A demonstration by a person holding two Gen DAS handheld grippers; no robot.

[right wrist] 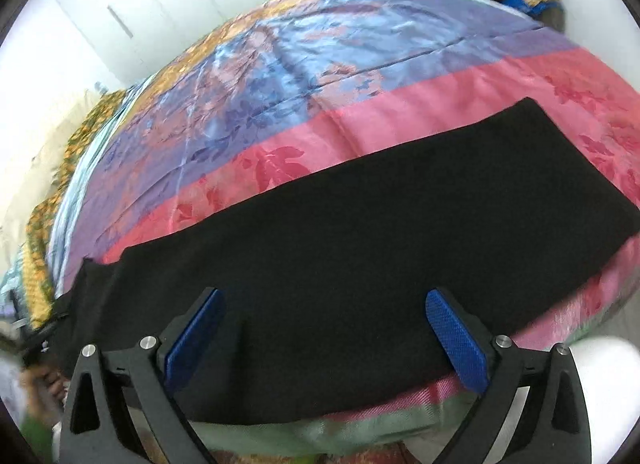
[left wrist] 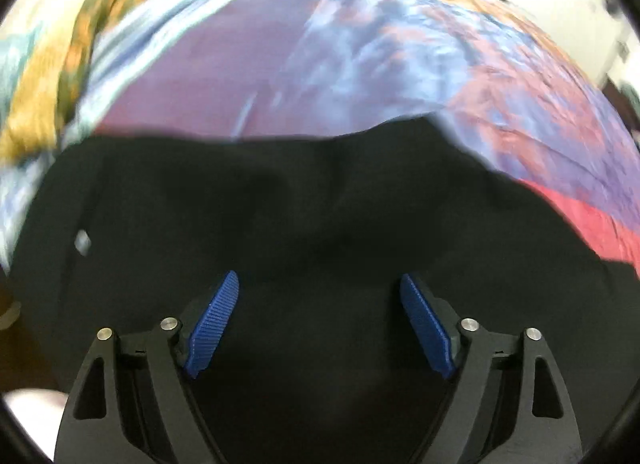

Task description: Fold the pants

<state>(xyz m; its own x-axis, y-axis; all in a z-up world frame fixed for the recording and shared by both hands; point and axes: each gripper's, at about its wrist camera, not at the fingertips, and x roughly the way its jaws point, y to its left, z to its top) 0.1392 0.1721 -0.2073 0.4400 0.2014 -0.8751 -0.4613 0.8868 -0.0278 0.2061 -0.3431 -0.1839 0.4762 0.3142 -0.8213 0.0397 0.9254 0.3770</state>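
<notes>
Left wrist view: blurred. Showed the left hand-held gripper (left wrist: pixel 319 324) with blue ribbed pads (left wrist: pixel 212 326) spread wide, nothing between them, poised over the black cloth pants (left wrist: pixel 304 215) that filled the lower frame. Lay rumpled there, on the glossy patterned bedspread of purple, blue, pink and orange (left wrist: pixel 192 103). Risk judged: a closing pinch might take only the top layer, or catch the bedspread along with it, since dark folds hid where the edges ran.

Right wrist view: sharper. Showed the right hand-held gripper (right wrist: pixel 326 338) likewise open and empty, pointing down over the near edge of the pants (right wrist: pixel 360 232), laid out as a long flat band across the pink strip of the bedspread (right wrist: pixel 280 83), reaching away to the right. Slippery satin beneath; could let the whole band slide or skew if pulled from one end only.
</notes>
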